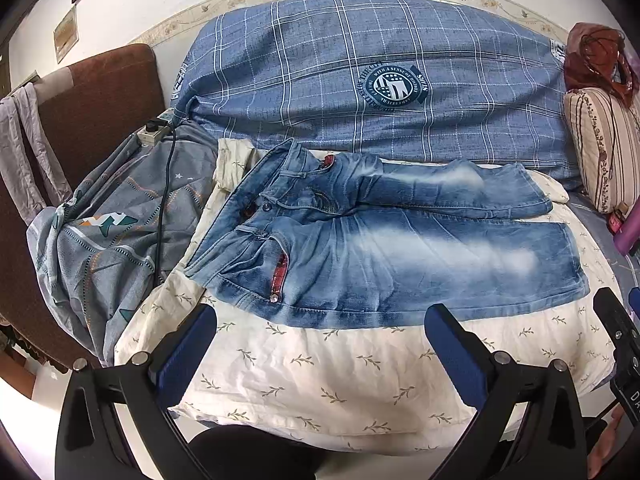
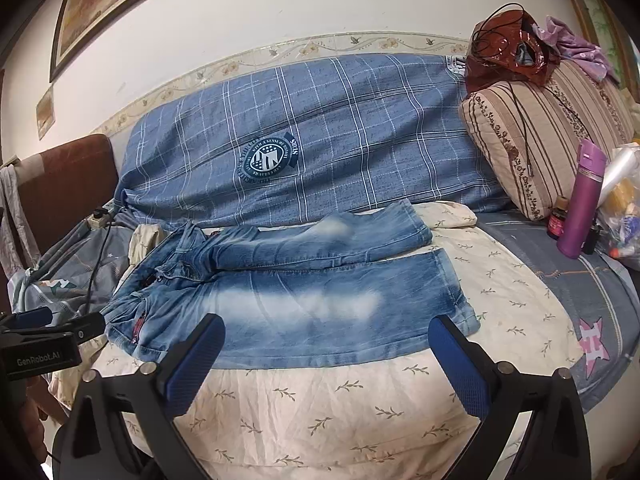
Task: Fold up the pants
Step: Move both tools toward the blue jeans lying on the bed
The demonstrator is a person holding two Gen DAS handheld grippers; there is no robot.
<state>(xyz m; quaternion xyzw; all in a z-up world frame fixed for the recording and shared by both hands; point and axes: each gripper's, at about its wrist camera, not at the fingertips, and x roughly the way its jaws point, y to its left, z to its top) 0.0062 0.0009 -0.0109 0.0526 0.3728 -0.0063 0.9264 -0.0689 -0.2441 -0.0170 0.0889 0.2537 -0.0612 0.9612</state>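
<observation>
A pair of faded blue jeans (image 1: 380, 240) lies flat on a cream leaf-print cloth (image 1: 320, 368), waistband to the left, both legs running right, the far leg angled slightly away. The jeans also show in the right wrist view (image 2: 304, 292). My left gripper (image 1: 320, 316) is open and empty, hovering just in front of the near leg's edge. My right gripper (image 2: 326, 328) is open and empty, above the near leg's front edge. The right gripper shows at the left view's right edge (image 1: 618, 332); the left gripper shows at the right view's left edge (image 2: 56, 326).
A blue plaid quilt (image 1: 360, 80) lies behind the jeans. A grey patterned blanket (image 1: 112, 232) with a black cable and power strip (image 1: 154, 132) lies left. A striped pillow (image 2: 536, 140), red bag (image 2: 504, 48), purple bottle (image 2: 580, 200) and small bottles sit right. A brown headboard (image 1: 96, 92) stands left.
</observation>
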